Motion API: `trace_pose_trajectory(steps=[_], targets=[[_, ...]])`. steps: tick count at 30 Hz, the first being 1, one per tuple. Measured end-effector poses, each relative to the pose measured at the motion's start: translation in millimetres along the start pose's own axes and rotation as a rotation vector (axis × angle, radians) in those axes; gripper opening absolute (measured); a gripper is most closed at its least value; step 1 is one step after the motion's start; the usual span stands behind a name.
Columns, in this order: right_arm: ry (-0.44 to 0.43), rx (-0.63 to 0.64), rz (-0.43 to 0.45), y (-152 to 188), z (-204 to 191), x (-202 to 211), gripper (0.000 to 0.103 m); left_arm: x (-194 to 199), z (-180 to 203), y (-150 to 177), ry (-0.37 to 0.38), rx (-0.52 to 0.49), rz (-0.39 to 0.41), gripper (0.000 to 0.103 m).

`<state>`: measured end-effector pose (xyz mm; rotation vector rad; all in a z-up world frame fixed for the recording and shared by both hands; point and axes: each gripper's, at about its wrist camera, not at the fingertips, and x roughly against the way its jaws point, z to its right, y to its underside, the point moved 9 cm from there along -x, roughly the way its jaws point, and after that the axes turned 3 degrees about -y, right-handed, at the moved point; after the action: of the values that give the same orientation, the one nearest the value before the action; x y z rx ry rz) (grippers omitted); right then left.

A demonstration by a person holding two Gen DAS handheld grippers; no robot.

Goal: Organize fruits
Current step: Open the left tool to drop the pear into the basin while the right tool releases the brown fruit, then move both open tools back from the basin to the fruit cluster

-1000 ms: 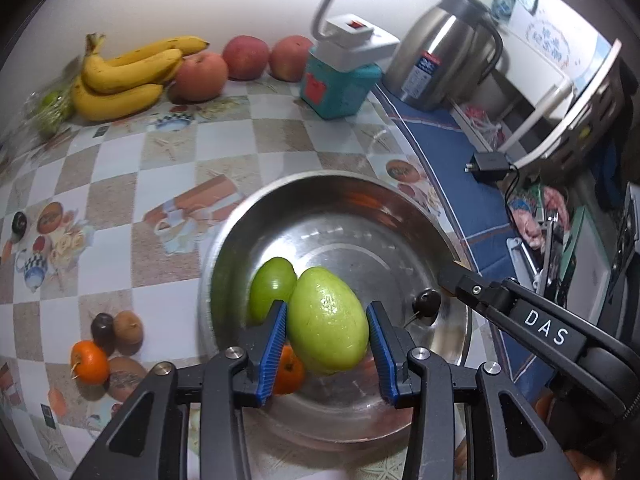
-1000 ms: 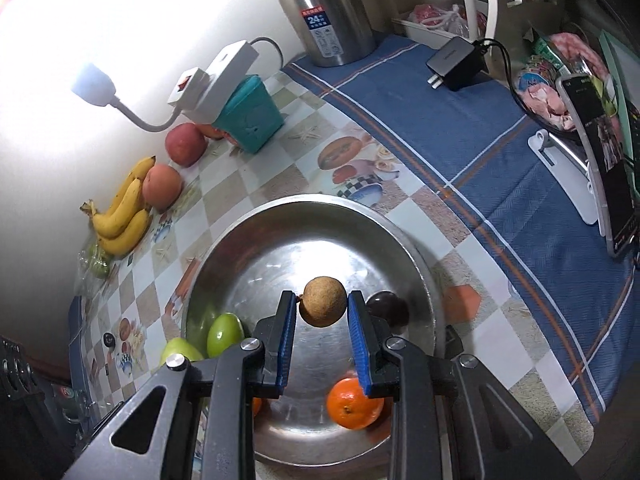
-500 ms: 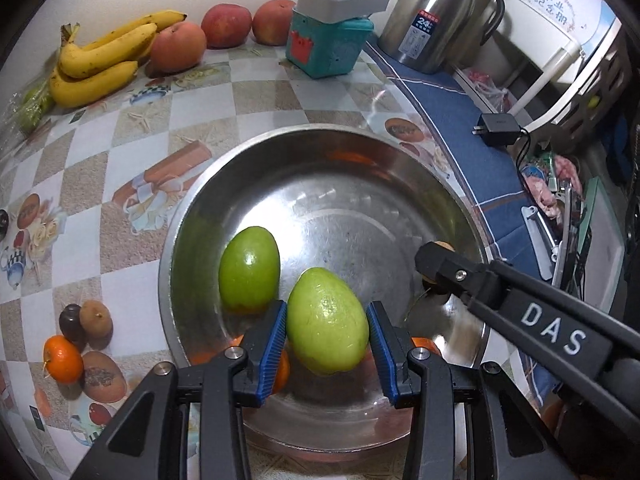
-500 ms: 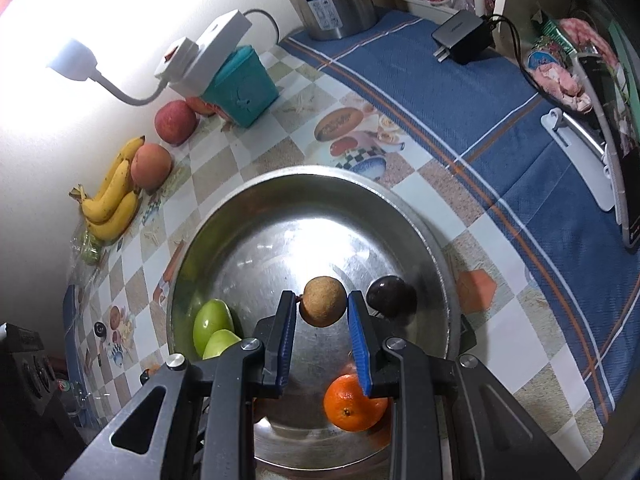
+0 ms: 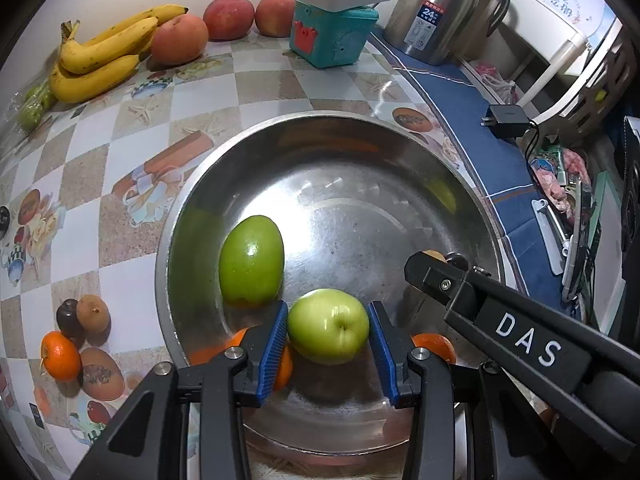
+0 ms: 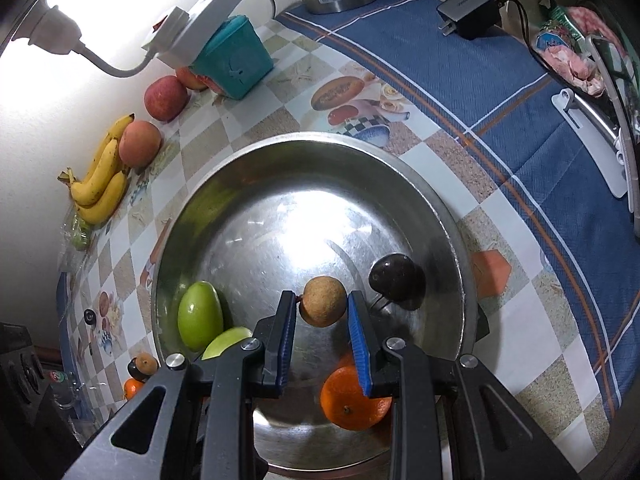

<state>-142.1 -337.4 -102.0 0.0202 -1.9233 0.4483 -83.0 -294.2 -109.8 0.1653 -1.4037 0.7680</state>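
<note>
A steel bowl (image 5: 384, 132) (image 6: 400, 168) sits on the checked tablecloth. My left gripper (image 5: 328, 328) is shut on a green fruit (image 5: 328, 326) low over the bowl's near side. A second green fruit (image 5: 252, 260) (image 6: 199, 316) lies in the bowl, with oranges (image 5: 434, 346) (image 6: 354, 400) beside it. My right gripper (image 6: 322, 308) is shut on a small brown fruit (image 6: 323, 306) above the bowl. A dark round fruit (image 6: 396, 282) rests in the bowl to its right. The right gripper's arm also shows in the left wrist view (image 5: 520, 340).
Bananas (image 5: 100, 56), a peach (image 5: 180, 40) and two red apples (image 5: 228, 18) lie along the far wall. A teal box (image 5: 332, 36) with a power strip and a steel kettle (image 5: 436, 12) stand behind the bowl. An orange (image 5: 60, 356) and two small fruits (image 5: 84, 314) lie left of the bowl.
Both grippers have moved down closer to the bowl. The green fruit in my left gripper has turned so its end faces the camera. The brown fruit stays gripped.
</note>
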Motion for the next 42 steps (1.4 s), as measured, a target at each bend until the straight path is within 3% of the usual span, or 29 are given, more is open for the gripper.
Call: trace_pose_trajectory(steps=[16,20,23,34,42], targets=[[0.014,-0.017,0.003,-1.0,2.4,5.2,0.03,8.9,0.6,-4.2,0.021,0.01,0.016,0.045],[0.009,-0.013,0.024,-3.5,-0.9,13.3,0.037,16.4,0.4,-7.5,0.037,0.019,0.031,0.051],[0.006,-0.007,0.038,-5.4,-3.6,18.1,0.037,21.9,-2.2,-9.0,0.042,0.029,0.039,0.051],[0.0,-0.001,0.046,-5.8,-9.2,21.9,0.038,39.8,-25.3,-14.7,0.054,0.091,0.061,0.057],[-0.005,0.013,0.046,-3.9,-15.3,23.2,0.039,44.2,-59.5,-16.5,0.038,0.188,0.068,0.057]])
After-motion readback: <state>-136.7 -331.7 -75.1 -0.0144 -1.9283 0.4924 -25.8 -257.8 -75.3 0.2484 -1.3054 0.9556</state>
